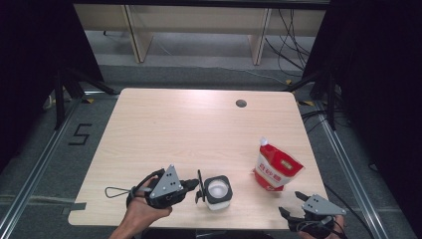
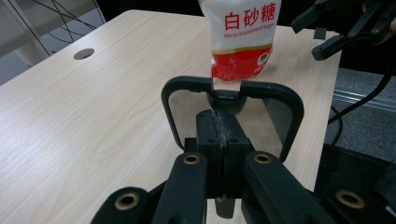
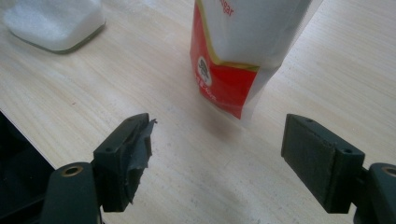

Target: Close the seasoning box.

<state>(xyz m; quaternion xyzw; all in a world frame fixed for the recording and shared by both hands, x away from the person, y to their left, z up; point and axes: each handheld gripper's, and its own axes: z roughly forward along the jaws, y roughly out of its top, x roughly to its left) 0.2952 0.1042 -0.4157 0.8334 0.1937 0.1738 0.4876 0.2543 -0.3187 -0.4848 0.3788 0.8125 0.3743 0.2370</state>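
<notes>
Pale wood-grain rectangular table [image 1: 189, 134] with rounded corners and a small round dark cable hole [image 1: 241, 103] near its far edge, right of centre. Grey carpeted floor [image 1: 199, 74] around it — a black tape figure "5" [image 1: 79, 134] lies to the left. Beyond, light wooden furniture legs [image 1: 134, 35] and loose dark cables [image 1: 293, 40] at the far right.

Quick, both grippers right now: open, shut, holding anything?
Left gripper: shut on the black lid of the container.
Right gripper: open, holding nothing, facing the sugar bag.
</notes>
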